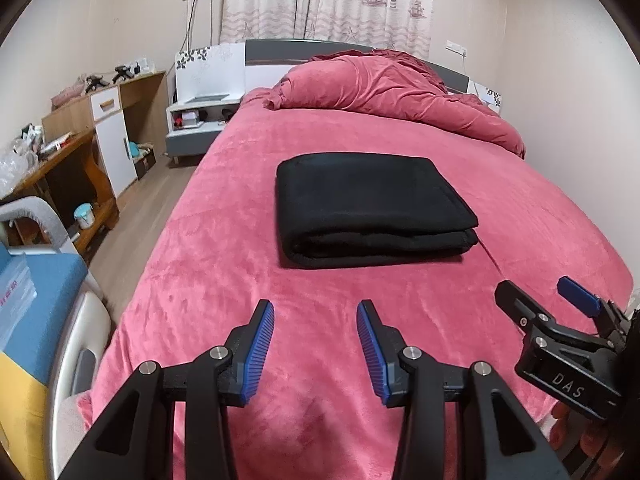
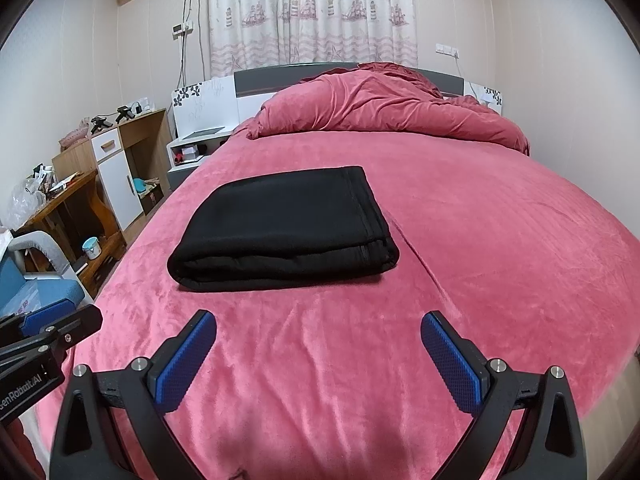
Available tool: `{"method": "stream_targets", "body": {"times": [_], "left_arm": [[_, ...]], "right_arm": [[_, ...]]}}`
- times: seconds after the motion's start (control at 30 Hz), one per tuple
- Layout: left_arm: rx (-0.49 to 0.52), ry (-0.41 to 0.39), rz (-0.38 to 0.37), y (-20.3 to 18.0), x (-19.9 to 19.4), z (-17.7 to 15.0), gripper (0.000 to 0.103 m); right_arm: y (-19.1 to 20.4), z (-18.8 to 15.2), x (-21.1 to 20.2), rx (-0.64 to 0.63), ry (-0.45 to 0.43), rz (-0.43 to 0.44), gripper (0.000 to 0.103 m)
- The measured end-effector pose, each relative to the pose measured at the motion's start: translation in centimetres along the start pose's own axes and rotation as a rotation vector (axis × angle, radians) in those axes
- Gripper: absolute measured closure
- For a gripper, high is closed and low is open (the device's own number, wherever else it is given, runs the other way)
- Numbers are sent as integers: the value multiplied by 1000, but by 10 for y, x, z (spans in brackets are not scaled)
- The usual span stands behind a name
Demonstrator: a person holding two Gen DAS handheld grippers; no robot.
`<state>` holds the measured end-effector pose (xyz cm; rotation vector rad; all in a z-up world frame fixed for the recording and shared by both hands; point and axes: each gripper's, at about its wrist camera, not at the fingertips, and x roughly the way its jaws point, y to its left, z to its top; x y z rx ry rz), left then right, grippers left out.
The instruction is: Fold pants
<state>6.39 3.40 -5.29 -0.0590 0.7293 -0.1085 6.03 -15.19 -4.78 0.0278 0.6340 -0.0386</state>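
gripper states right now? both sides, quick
Left gripper: open, holding nothing, above the bed short of the folded black pants.
Right gripper: open, holding nothing.

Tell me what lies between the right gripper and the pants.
Nothing but bare pink bedspread lies between the right gripper and the folded black pants; the right wrist view shows it plainly.

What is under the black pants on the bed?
The folded black pants lie flat on the pink blanket that covers the bed. The blanket spreads out all around them. The patch right underneath is covered, so nothing else can be seen there.
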Motion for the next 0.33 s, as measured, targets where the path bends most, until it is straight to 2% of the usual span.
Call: {"method": "stream_targets", "body": {"times": [0.2,0.33], "left_arm": [[18,-16,35,-1,2,-1,59],[15,14,35,1,11,-1,59]], "right_arm": [[0,-4,4,2,16,-1,0],[-1,-6,8,7,30,-4,0]]}}
